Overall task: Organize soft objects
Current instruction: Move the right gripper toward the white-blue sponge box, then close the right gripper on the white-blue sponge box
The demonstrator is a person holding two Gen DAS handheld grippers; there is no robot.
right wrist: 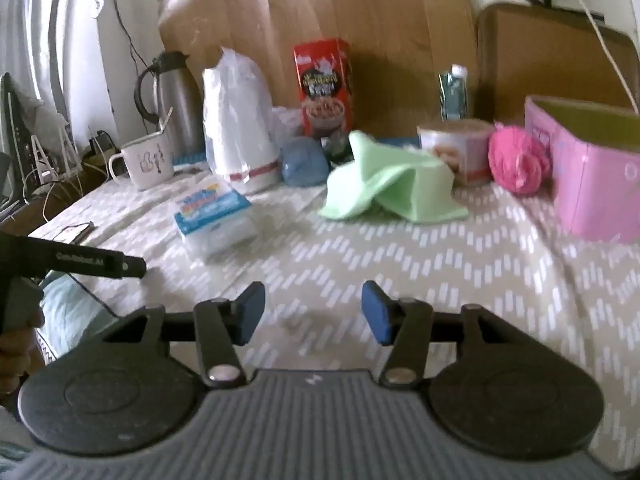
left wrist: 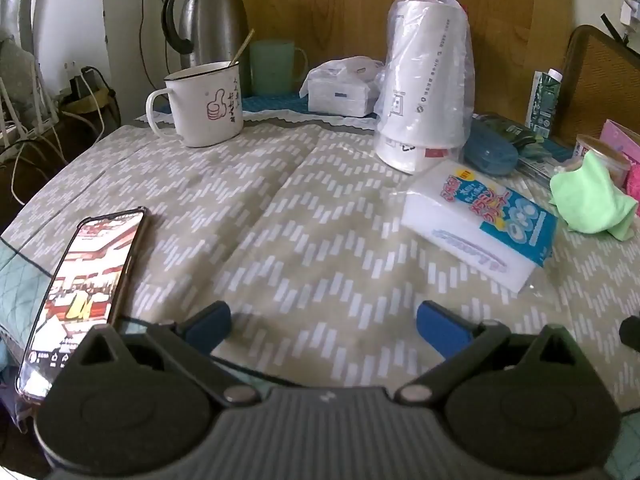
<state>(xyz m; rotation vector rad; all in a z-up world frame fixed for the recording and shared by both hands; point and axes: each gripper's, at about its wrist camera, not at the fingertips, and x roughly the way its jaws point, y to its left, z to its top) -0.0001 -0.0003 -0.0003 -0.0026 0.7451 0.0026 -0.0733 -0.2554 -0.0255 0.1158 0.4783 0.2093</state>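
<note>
A white sponge pack with a blue label [left wrist: 478, 222] lies on the patterned tablecloth, ahead and right of my open, empty left gripper [left wrist: 322, 326]. It also shows in the right wrist view [right wrist: 214, 220]. A crumpled green cloth [left wrist: 592, 202] lies at the right; in the right wrist view the cloth [right wrist: 394, 184] is ahead of my open, empty right gripper [right wrist: 314, 312]. A pink mesh ball [right wrist: 516, 160] sits beside a pink open box [right wrist: 592, 172]. Both grippers hover over the cloth-covered table, touching nothing.
A phone [left wrist: 80, 292] lies at the left edge. A white enamel mug [left wrist: 202, 106], steel thermos [left wrist: 212, 16], bagged paper cups [left wrist: 428, 88], tissue pack [left wrist: 340, 92], blue case [right wrist: 304, 162], round tin [right wrist: 456, 148] and red carton [right wrist: 324, 84] stand along the back.
</note>
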